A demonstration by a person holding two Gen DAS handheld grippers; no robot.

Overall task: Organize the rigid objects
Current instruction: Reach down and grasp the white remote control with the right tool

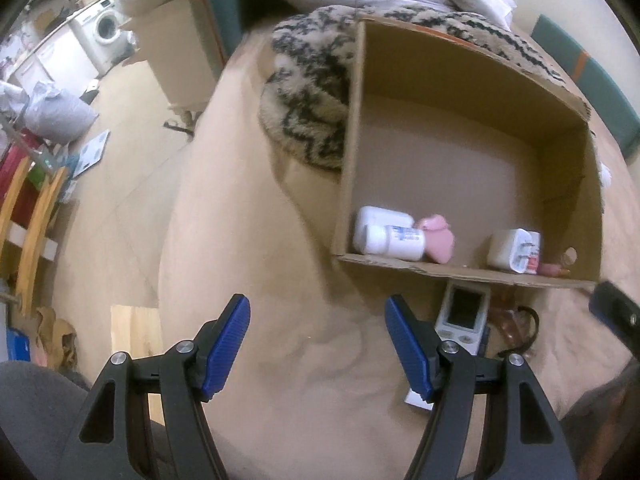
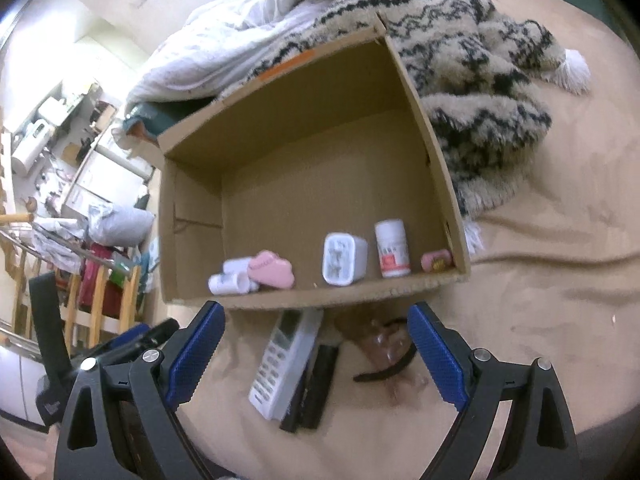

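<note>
Looks about halfway: cardboard box (image 2: 304, 184) on the bed already holds 5 or so small items, remote (image 2: 286, 364) waits outside its near wall, both tongs, left gripper (image 1: 318, 344) and right gripper (image 2: 316, 356), gaping, empty.

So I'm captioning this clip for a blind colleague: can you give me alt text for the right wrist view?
An open brown cardboard box on a beige bedspread holds a pink cloud-shaped case, a white plug adapter and a white pill bottle. In front lies a white remote control, between the empty open blue-padded right gripper.
</note>
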